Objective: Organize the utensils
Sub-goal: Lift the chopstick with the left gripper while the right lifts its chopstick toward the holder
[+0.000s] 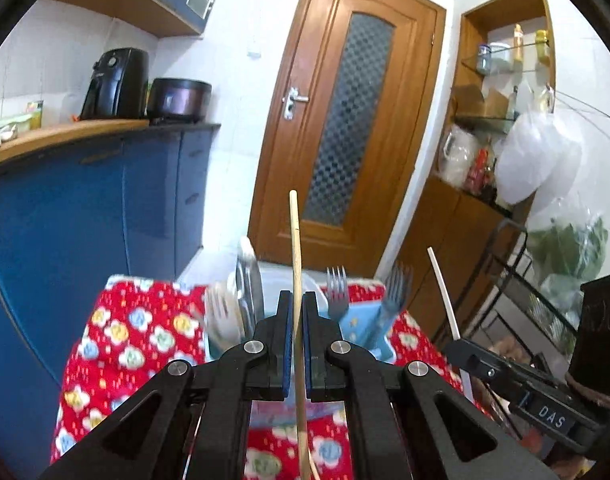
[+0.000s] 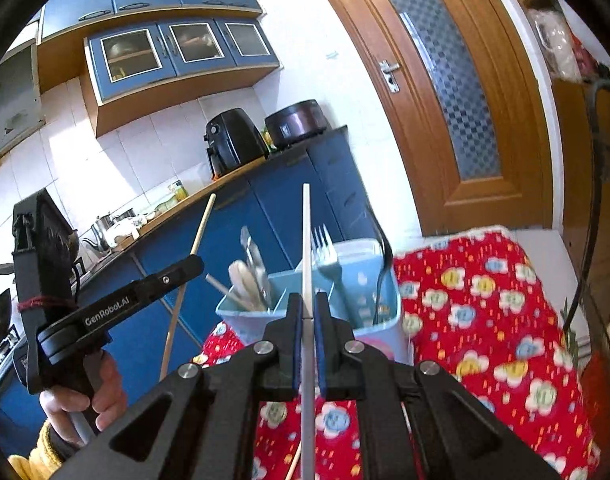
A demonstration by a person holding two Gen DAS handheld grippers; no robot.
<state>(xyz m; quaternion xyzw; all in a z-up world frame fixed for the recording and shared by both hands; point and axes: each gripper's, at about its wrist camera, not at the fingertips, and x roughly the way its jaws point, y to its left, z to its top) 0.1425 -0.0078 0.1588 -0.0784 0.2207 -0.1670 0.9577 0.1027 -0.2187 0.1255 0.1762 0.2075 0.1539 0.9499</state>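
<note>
The left gripper is closed on a wooden chopstick, held upright above the bench with its red flowered cloth; beyond it the pale blue utensil caddy already holds spoons in its left compartment and forks further right — so most sorting looks done. The right gripper is clamped on a white chopstick, also upright, near the caddy — both chopsticks are, I judge, yet to be dropped in
</note>
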